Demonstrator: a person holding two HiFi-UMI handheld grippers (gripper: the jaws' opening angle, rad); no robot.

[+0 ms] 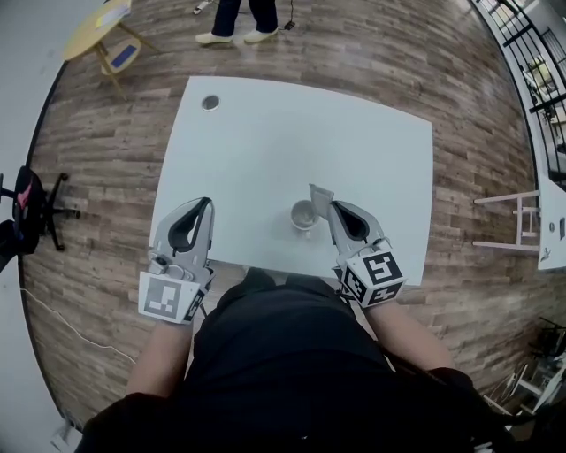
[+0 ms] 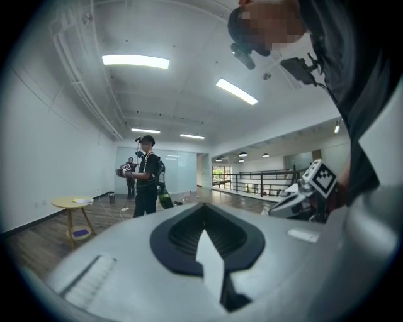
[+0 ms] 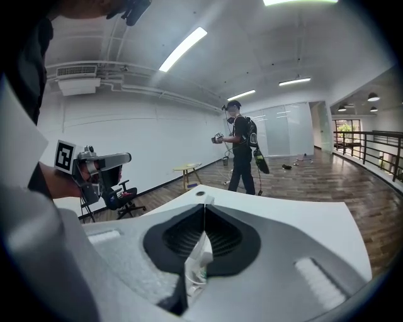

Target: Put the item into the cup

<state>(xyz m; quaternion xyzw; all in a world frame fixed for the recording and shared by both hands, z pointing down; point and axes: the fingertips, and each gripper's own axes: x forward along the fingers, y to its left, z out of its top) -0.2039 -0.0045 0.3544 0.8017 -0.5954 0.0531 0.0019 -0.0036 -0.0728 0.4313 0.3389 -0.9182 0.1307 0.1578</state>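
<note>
1. While the right tool (image 1: pixel 329 206) is clamped shut on the item (image 1: pixel 319 195) — a thin, pale packet — its tip sits just beside the cup (image 1: pixel 302 216), on the cup's right side in the head view.
2. From the right gripper view, the two jaws meet in a closed seam. The packet pokes out past their tip and also shows lower down in the gap between them, with a trace of green print on it.
3. The item is outside the cup. Whether it hangs over the rim or only next to it, I cannot tell.
4. The cup stands upright on the white worktop (image 1: pixel 265 142), close to the edge nearest the person holding the tools.
5. The left tool (image 1: pixel 208 204) is held over the near-left part of the worktop, well apart from the cup — its jaws are together with nothing between them.
6. A round grommet hole (image 1: pixel 210 103) sits in the far-left corner of the worktop.
7. Beyond the worktop, a person (image 1: pixel 239 19) stands on the wooden floor (image 1: pixel 371 53). A round yellow table (image 1: pixel 95 28) is to that person's left in the head view, and a black office chair (image 1: pixel 35 212) stands at the far left.
</note>
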